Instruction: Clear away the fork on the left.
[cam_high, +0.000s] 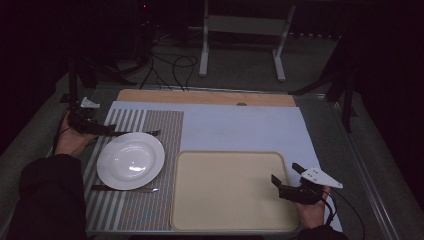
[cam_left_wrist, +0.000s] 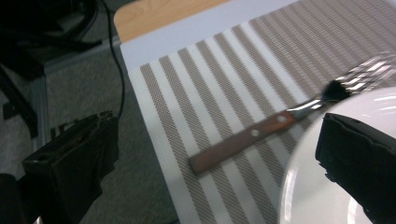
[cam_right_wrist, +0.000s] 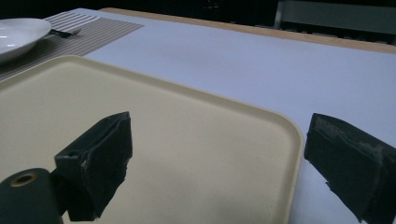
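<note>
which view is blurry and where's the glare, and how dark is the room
High view: room dim, surroundings near black, soft glare patch on the white plate. Left gripper view: the fork's tines smear into bright streaks, wooden handle sharp, the near left claw pads soft. Right gripper view: evenly lit cream tray, the right claw pads close and slightly soft.

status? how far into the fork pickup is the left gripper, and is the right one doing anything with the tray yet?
Done: nothing moved; plate, fork and knife lie on the striped placemat.
In hand: left gripper open, jaws straddling the fork's wooden handle, not closed.
Left: the grasp and lift. Right gripper open astride the tray rim; tray bare.
</note>
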